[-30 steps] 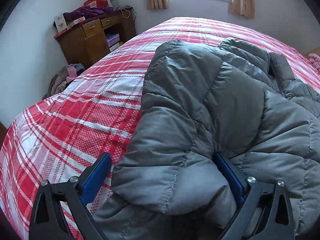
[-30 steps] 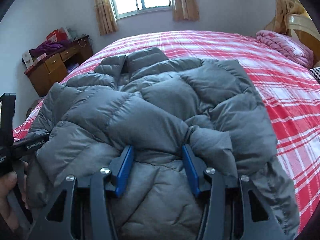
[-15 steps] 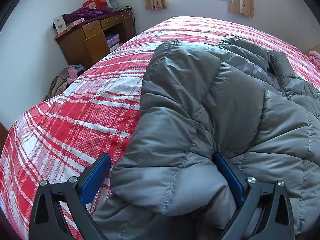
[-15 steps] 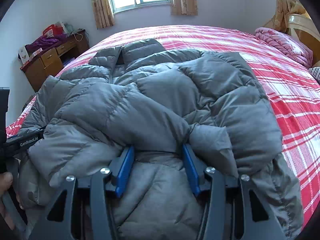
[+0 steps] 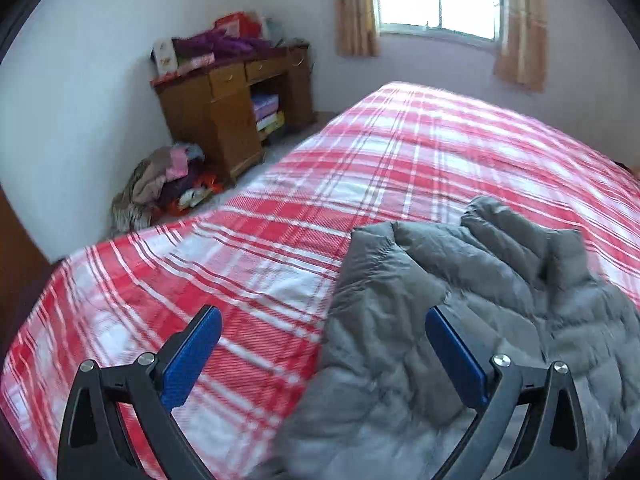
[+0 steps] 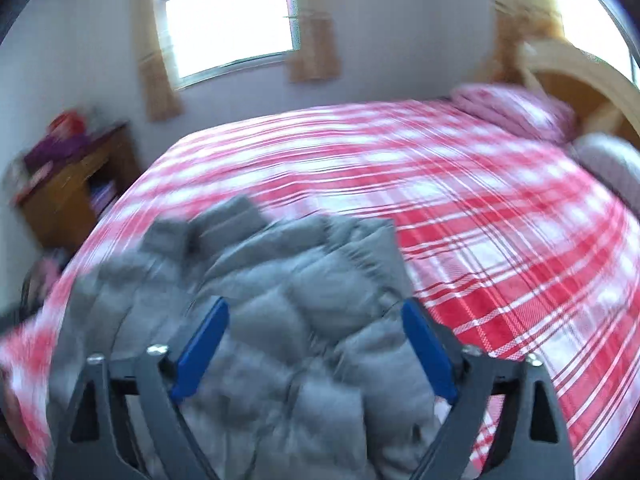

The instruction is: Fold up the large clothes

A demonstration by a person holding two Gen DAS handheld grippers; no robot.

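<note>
The grey jacket (image 5: 460, 320) lies bundled on the bed (image 5: 360, 184)'s near edge, apparently folded. The left gripper (image 5: 320, 344) stands wide and empty; the right gripper (image 6: 316, 340)'s jaws are opening, jacket loose below.

Before you: bed (image 5: 400, 168) in red-and-white plaid cover; grey padded jacket (image 5: 460, 320) lies on it toward five o'clock; pink folded quilt (image 6: 516, 112) at its two o'clock corner.

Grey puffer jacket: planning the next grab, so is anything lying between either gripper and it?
Nothing visible. The grey puffer jacket lies alone on the plaid bedspread, directly below both grippers' open jaws; the right's are opening.
</note>
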